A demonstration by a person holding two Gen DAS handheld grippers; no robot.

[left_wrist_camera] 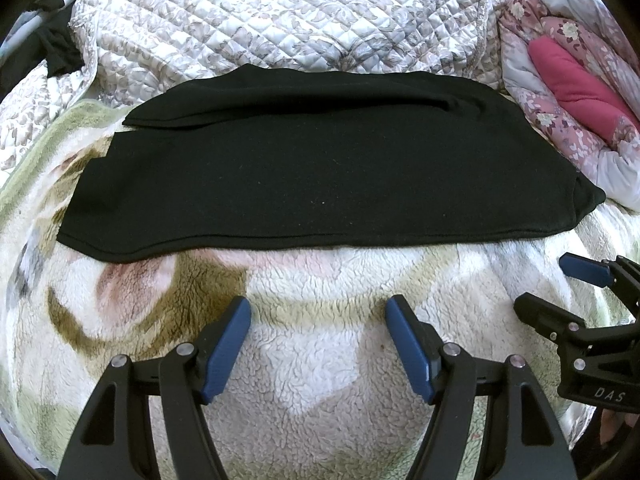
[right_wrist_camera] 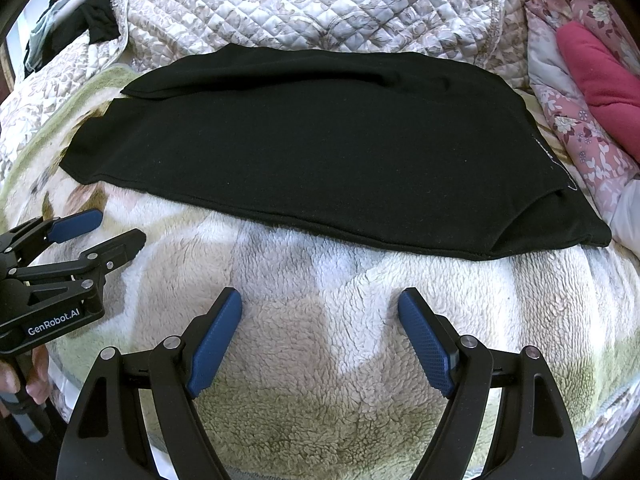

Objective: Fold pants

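Two views, left wrist first: the left gripper (left_wrist_camera: 318,310) hovers wide open and empty over the fleece blanket (left_wrist_camera: 320,360); the black pants (left_wrist_camera: 312,172) lie folded lengthwise just ahead, apart from the fingers; the right gripper (left_wrist_camera: 544,284) shows at the right edge, marked "DAS". Right wrist view: the right gripper (right_wrist_camera: 320,304) is likewise spread and holding nothing; the left gripper (right_wrist_camera: 120,226) reads "GenRobot.AI". Risk, as I judge it: pinching only the top layer, or snagging fleece with it, would skew the next fold.
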